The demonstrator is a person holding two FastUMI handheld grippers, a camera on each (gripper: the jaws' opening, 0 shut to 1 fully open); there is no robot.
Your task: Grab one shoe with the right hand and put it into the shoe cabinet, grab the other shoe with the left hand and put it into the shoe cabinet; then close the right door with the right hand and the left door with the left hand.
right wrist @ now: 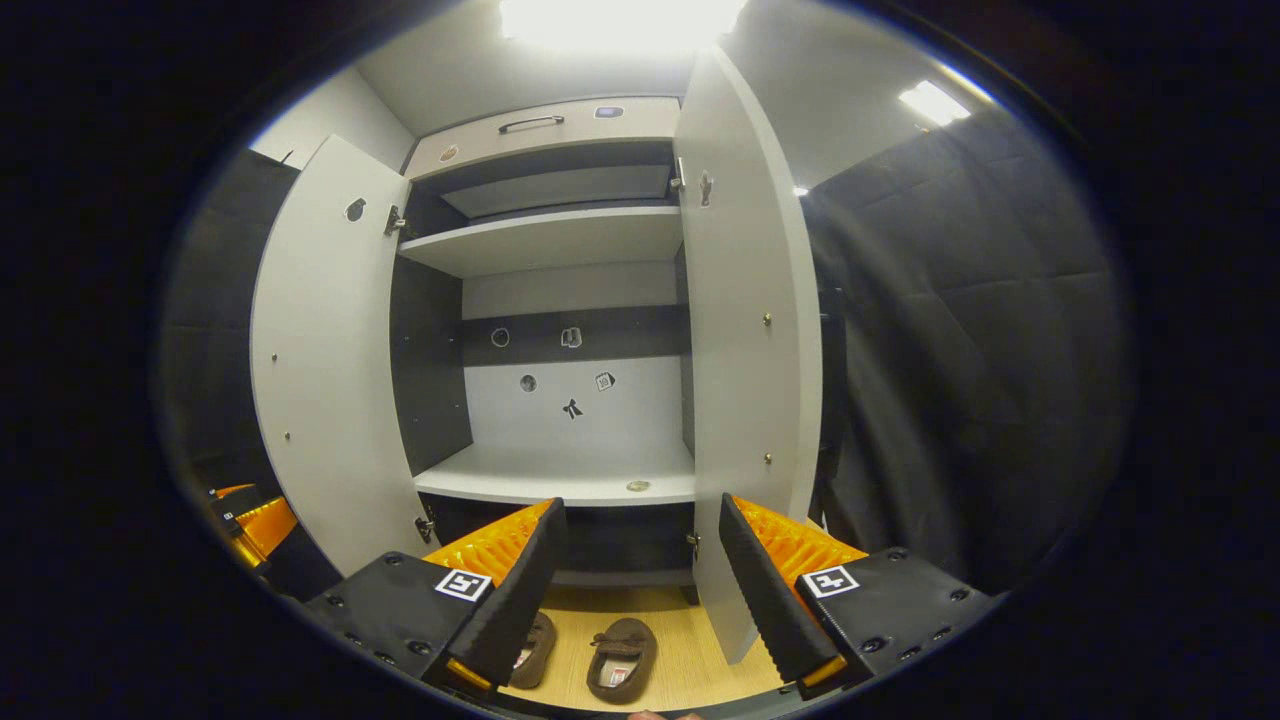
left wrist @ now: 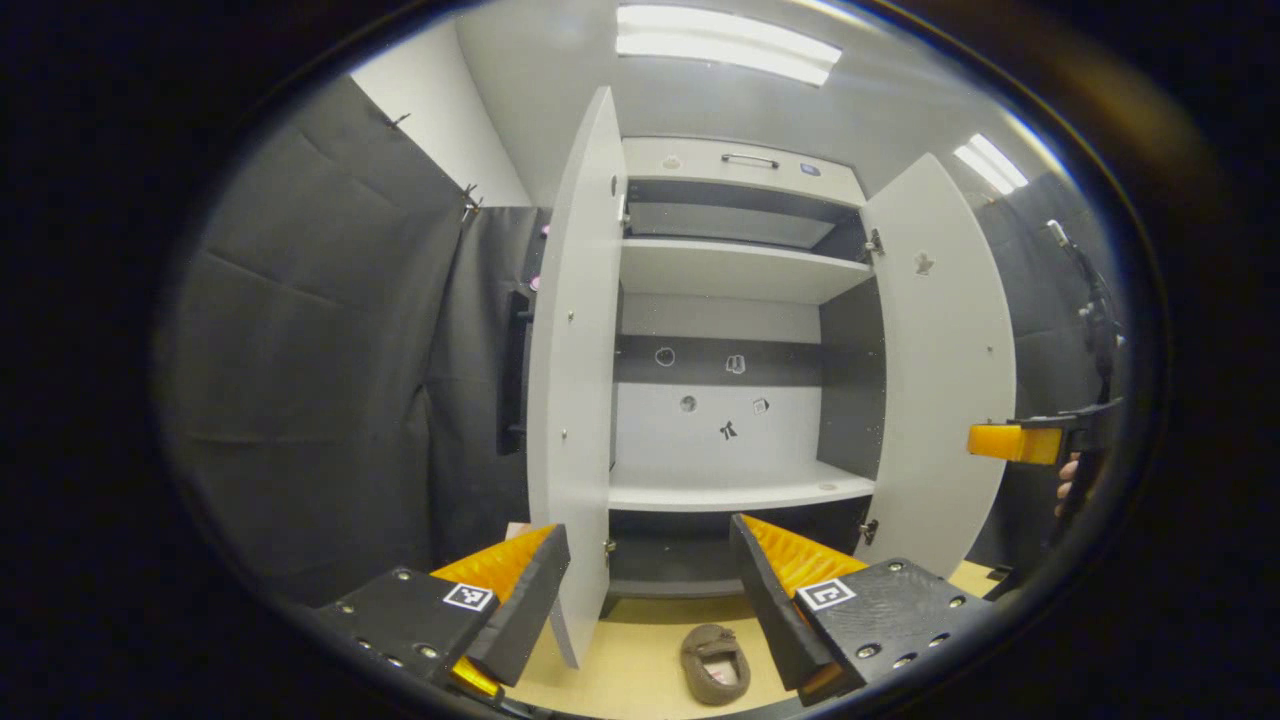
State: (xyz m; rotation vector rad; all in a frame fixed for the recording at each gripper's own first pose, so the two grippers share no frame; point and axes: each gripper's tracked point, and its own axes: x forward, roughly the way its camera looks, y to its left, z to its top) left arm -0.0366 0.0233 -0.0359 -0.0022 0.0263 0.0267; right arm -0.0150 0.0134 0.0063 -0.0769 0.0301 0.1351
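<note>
Both grippers, right gripper (right wrist: 635,580) and left gripper (left wrist: 650,590), hang wide open and empty, poised for pickup. Two shoes (right wrist: 620,658) lie side by side on the floor (right wrist: 690,650) before the cabinet (right wrist: 560,470). Both doors (right wrist: 750,350) stand open, giving shelf access.

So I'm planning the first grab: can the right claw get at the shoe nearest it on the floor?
Probably yes. The right claw is open above the floor, and the shoe lies just below between its fingers, nothing over it. The second shoe lies beside it.
</note>
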